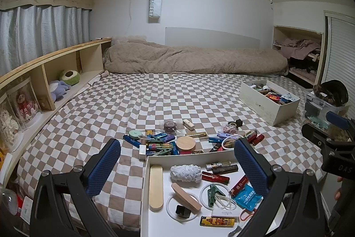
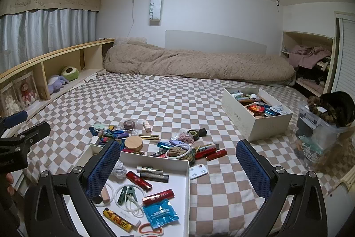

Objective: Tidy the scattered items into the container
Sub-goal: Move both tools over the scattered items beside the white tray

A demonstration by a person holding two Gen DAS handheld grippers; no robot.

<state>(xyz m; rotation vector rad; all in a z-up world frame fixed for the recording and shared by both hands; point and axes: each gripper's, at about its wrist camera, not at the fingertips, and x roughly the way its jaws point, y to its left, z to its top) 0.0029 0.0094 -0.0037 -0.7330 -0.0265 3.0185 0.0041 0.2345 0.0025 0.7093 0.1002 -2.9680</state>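
Observation:
A shallow white box (image 1: 146, 181) (image 2: 187, 179) sits on the checkered bed near me and holds lighters, clips, rings and a blue packet (image 2: 160, 213). Just beyond it lies a scatter of small items: a round wooden lid (image 1: 186, 143) (image 2: 133, 143), batteries, clothespins, tape rolls and red lighters (image 2: 216, 154). My left gripper (image 1: 177, 167) is open and empty above the box. My right gripper (image 2: 176, 168) is open and empty over the box's right edge. A white flat piece (image 2: 198, 171) lies right of the box.
A deeper white box (image 1: 269, 103) (image 2: 257, 113) full of items stands at the right. A clear plastic bin (image 2: 319, 132) with dark things on top is at the far right. A rolled beige duvet (image 1: 195, 59) lies at the back, wooden shelves (image 1: 55, 72) along the left.

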